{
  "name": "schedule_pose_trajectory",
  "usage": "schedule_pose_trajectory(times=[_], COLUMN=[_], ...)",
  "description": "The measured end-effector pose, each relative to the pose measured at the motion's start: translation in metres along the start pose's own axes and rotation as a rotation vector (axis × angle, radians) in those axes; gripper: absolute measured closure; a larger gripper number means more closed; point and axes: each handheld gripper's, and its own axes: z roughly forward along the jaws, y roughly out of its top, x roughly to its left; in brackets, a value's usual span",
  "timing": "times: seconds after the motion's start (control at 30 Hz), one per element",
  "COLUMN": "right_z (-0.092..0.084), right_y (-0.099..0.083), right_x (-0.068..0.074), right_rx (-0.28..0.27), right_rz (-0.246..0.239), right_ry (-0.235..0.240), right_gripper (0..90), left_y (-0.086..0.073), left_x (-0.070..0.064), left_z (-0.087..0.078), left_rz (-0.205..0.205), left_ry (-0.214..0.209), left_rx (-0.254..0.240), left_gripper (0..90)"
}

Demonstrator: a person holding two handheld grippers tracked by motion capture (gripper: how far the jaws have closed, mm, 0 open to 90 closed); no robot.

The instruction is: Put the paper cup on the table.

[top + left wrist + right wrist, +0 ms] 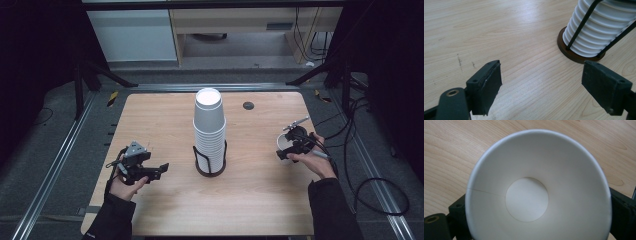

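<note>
Closest to the camera are the person's two dark sleeves coming up from the bottom edge of the high view, each hand wrapped around a gripper. The left hand (125,185) holds the left gripper (161,170) low over the wooden table (260,210), pointing right toward the middle, and its jaws are spread wide with nothing between them, just bare wood grain showing in the gap in the left gripper view. The right hand (315,162) sits over by the table's right edge, angled inward, and the right gripper (281,152) is clamped on a single paper cup (537,192). In the right gripper view that cup is tipped so its open mouth faces the camera: plain white inside, round flat bottom, one thin seam running from the rim down to the base, with a black jaw peeking out on each side of it. Between the two grippers, roughly table centre, is the tall stack of cups (210,132), white with ribbed rims nested tight, standing upright in a black wire holder (210,162) on a dark round base. The left gripper is near that base but not touching. A small dark round grommet (248,105) sits farther back on the table.
</note>
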Motion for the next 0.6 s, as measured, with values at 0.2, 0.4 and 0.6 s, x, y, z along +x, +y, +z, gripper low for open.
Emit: schedule_pose_trajectory(times=[0.2,0.4,0.6], right_z=[-0.001,-0.014,-0.04], right_y=[0.0,0.0,-0.001], right_x=[0.001,0.001,0.003], right_rx=[-0.02,-0.077,-0.165], right_rz=[-0.002,0.013,0.009], right_ry=[0.009,0.046,0.037], right_gripper=[3.8,2.7,2.1], left_y=[0.0,0.0,-0.001], left_x=[0.0,0.001,0.004], left_z=[0.0,-0.001,-0.003], left_rz=[0.001,-0.005,-0.019], left_ry=[-0.001,-0.001,0.011], left_rx=[0.001,-0.005,-0.01], left_gripper=[15.5,15.2,14.7])
